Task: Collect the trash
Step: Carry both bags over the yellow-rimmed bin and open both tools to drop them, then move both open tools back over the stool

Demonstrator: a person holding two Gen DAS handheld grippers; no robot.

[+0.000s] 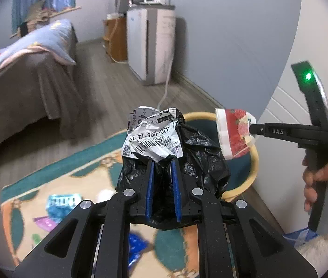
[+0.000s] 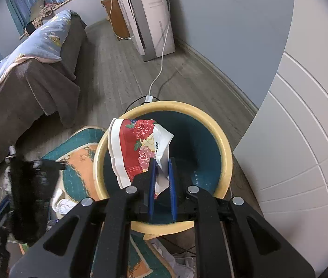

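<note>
The left claw [image 1: 162,164] is clamped on a crumpled black plastic bag [image 1: 201,157] bearing a creased white shipping label [image 1: 151,136]; the blue pads [image 1: 149,185] are nearly together, with the black film bunched between them. The claw is angled steeply downward and held above the patterned rug [image 1: 89,176], with the bag bulging out toward 12 o'clock from the tips.

In the left wrist view, the right claw [image 1: 253,128] is seen at 3 o'clock, held level and pointing toward 9 o'clock, its pistol-style handle gripped by a hand [image 1: 321,183]. A green light [image 1: 307,77] is lit on its upright part.

The right claw [image 2: 162,162] is pinched almost fully closed on a flattened red floral carton [image 2: 136,148] with white edges; the carton is gripped by its lower white corner and sticks out toward 11 o'clock. It is pointed steeply down, and the carton is held directly over the open mouth of the round bin [image 2: 227,159], which has a cream rim and a teal inside. The carton is not resting in the bin.

The bin stands on the wood floor [image 2: 122,74] beside a white cabinet door [image 2: 303,139]. Loose wrappers [image 1: 59,205] are scattered on the rug at 8 o'clock in the left wrist view. A bed [image 2: 24,78] is seen at 10 o'clock, and a white appliance [image 2: 150,16] at 12 o'clock.
</note>
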